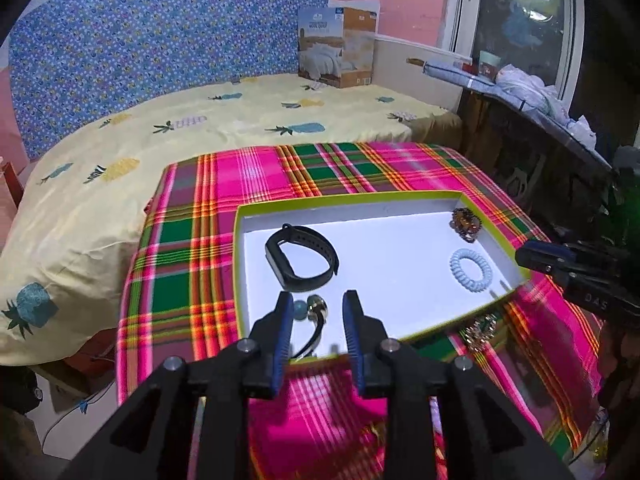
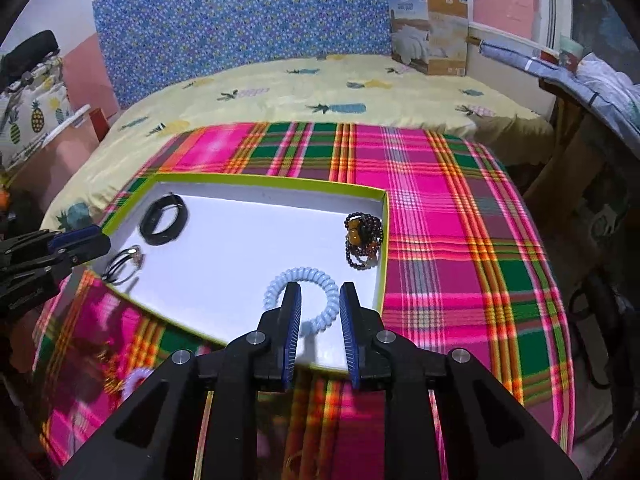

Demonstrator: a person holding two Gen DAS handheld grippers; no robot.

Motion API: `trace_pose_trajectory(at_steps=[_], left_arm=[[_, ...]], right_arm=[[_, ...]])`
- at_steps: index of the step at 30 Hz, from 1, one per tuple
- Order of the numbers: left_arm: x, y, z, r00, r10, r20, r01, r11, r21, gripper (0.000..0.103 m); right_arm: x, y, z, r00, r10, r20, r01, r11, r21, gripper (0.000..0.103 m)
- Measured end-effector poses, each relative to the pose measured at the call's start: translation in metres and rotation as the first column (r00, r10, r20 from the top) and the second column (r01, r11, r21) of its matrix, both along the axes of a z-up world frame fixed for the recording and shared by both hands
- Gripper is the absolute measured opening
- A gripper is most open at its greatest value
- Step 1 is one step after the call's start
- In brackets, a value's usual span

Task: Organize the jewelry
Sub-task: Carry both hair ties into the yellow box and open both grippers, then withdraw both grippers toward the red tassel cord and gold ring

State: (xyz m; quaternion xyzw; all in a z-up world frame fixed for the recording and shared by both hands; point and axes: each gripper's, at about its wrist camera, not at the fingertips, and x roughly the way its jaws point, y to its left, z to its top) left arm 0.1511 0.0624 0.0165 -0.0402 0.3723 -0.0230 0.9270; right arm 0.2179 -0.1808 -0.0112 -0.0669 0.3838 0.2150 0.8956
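Note:
A white tray with a green rim point(image 1: 400, 194) point(image 2: 280, 181) lies on a plaid cloth. In it are a black wristband point(image 1: 302, 258) point(image 2: 163, 220), a black cord necklace with a round pendant point(image 1: 316, 312) point(image 2: 126, 264), a pale blue spiral hair tie point(image 1: 472, 268) point(image 2: 304, 294) and a brown bead bracelet point(image 1: 465, 224) point(image 2: 363, 240). My left gripper point(image 1: 318, 304) is open, its fingers either side of the pendant. My right gripper point(image 2: 319, 294) is open above the spiral tie. A gold brooch point(image 1: 478, 332) lies on the cloth outside the tray's near rim.
The plaid cloth point(image 2: 460, 240) covers a table beside a bed with a yellow pineapple sheet point(image 1: 160, 128). A cardboard box point(image 1: 338, 46) stands at the bed's far end. A cluttered shelf point(image 1: 520, 84) runs along the right by a window.

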Motion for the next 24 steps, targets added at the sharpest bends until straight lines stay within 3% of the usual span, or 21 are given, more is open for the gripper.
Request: trace_pose_trajectory(at_steps=[18, 24], left_arm=[[-0.098, -0.017, 0.001, 1.000, -0.003, 0.017, 0.003, 1.000, -0.028, 0.026], [-0.117, -0.024, -0.004, 1.000, -0.013, 0.008, 0.013, 0.999, -0.034, 0.027]], right_arm=[[-0.111, -0.031, 0.001, 1.000, 0.004, -0.003, -0.004, 0.997, 0.071, 0.020], [-0.131, -0.035, -0.003, 1.000, 0.004, -0.005, -0.003, 0.998, 0.066, 0.020]])
